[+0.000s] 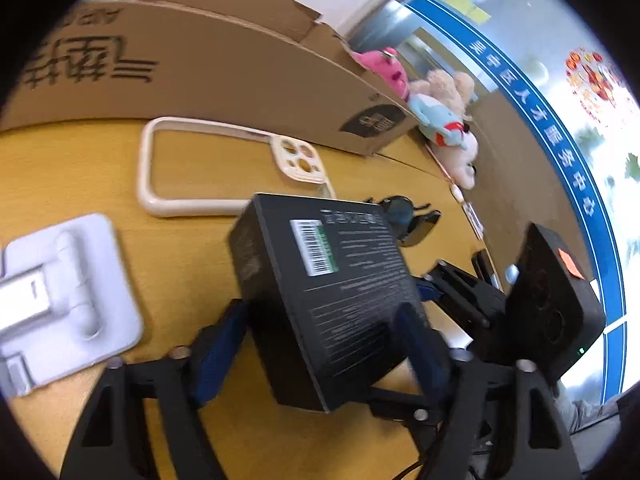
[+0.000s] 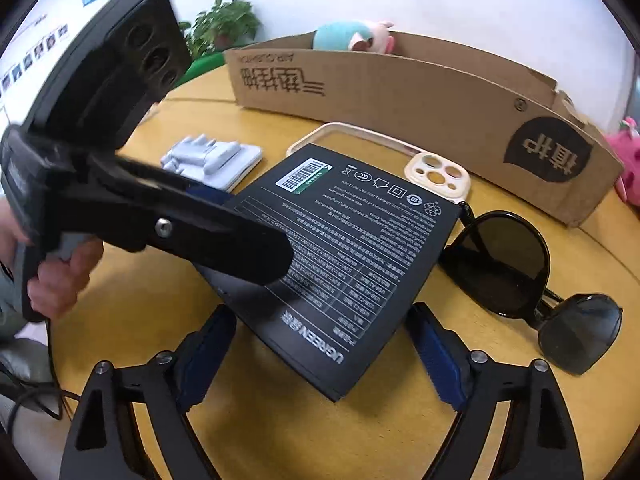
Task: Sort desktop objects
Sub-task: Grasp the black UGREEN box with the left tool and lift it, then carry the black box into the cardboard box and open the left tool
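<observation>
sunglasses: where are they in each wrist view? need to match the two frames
Left wrist: the sunglasses sit right of centre, small, just beyond the far right corner of the black box.
Right wrist: the sunglasses fill the right middle, lying on the table beside the black box's right edge.
Shared landmark: the cream phone case, lying between the black box and the cardboard box.

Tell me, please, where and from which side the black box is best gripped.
Grip the black box across its two long side faces, near the end closest to the right gripper, coming down from above. It lies flat, its broad face too wide to pinch, and the sunglasses crowd its far corner.
</observation>
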The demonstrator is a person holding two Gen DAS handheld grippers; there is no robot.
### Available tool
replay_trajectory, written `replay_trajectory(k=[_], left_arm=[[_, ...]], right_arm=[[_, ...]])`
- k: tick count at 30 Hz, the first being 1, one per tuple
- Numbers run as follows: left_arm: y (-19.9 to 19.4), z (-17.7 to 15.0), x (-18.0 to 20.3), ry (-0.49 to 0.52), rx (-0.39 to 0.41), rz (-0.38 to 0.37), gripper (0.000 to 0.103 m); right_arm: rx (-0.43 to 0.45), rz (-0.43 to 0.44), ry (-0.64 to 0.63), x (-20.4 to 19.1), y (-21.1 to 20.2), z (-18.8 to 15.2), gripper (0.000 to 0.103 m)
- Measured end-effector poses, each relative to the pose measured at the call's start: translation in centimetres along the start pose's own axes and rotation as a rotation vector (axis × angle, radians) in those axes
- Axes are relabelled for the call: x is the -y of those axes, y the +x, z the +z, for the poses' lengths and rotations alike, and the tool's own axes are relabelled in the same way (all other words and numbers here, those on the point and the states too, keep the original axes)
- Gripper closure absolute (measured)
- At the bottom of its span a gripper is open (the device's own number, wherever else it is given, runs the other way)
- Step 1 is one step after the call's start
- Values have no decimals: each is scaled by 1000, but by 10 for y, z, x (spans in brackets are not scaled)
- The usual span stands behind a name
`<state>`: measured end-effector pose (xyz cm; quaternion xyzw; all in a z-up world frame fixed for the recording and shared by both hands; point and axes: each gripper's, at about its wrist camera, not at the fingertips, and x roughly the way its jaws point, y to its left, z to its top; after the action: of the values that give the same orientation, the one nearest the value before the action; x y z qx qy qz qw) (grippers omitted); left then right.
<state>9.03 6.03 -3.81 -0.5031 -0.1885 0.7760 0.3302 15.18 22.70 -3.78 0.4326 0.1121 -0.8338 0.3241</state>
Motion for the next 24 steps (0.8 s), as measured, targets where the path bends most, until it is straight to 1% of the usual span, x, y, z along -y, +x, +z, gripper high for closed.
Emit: replay_trajectory(k=[2, 6, 9, 11, 14, 15, 18, 22, 24], left_arm=[[-13, -1, 3, -17, 47, 0, 33], [-50, 6, 27, 33, 160, 35, 33], [-71, 18, 42, 70, 224, 71, 33], [-86, 28, 52, 100, 267, 99, 33], [-117, 44, 68, 137, 368, 118, 34], [-130, 51, 75, 160, 409, 119, 34], [-155, 74, 92, 221, 492, 125, 34], [-182, 115, 113, 294, 582, 137, 34], [-192, 139, 120, 320, 612, 142, 33]], right_arm=[[18, -13, -14, -5, -7, 0, 20], [103, -24, -36, -15, -32, 14, 21], [168, -42, -62, -21, -51, 29, 21], [201, -71, -89, -26, -61, 43, 21], [246, -126, -144, -35, -78, 67, 22], [269, -137, -160, -37, -85, 76, 22], [354, -167, -201, -40, -110, 106, 22], [457, -219, -255, -40, -139, 150, 22], [489, -233, -274, -34, -149, 174, 22]])
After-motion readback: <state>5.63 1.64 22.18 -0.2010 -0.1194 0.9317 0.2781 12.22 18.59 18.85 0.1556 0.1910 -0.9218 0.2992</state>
